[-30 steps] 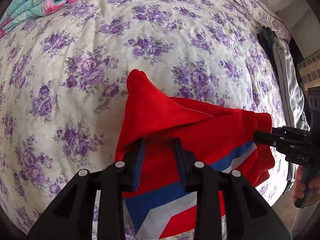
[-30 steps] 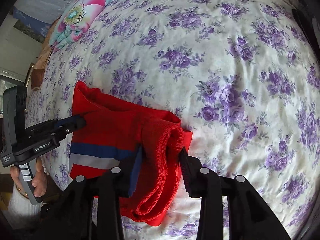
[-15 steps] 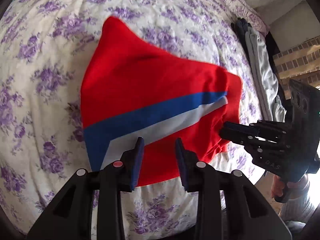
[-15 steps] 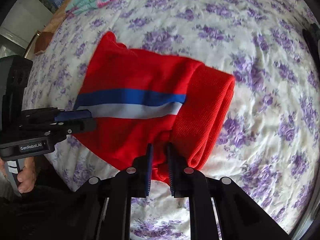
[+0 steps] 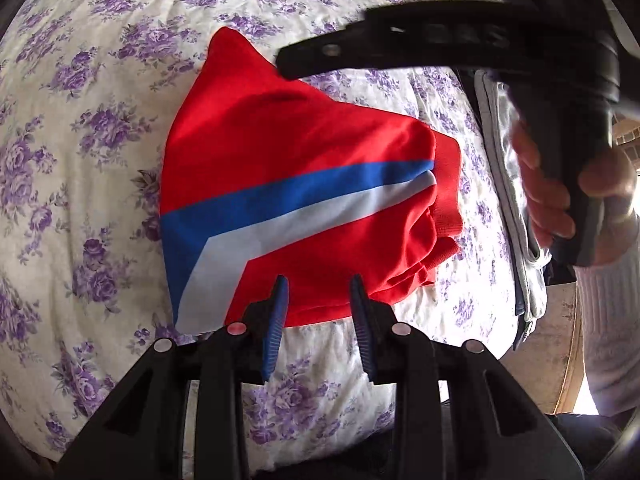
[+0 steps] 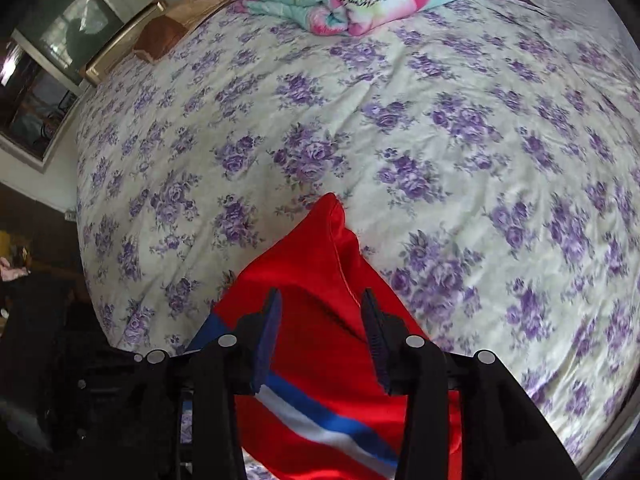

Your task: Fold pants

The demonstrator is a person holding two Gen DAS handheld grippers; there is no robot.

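Your red pants (image 5: 288, 168) lie folded into a compact bundle on the flowered bed (image 5: 80, 120), filling the centre of the left wrist frame, with the blue and white stripe running across and a pointed corner sticking out toward the upper left. Your left gripper (image 5: 318, 300) sits at the bundle's near edge, fingers spread and holding nothing. Your right gripper (image 6: 320, 312) hovers over the pointed corner, low in the centre of its own frame, fingers likewise spread with no cloth between them; in the left wrist view it crosses the upper right as a dark blur. The folding looks nearly done, at the tidying stage. Next you would likely tuck or flatten that stray corner and the bunched ribbed waistband (image 5: 444, 200) at the right, pressing lightly so the layers do not slide apart.
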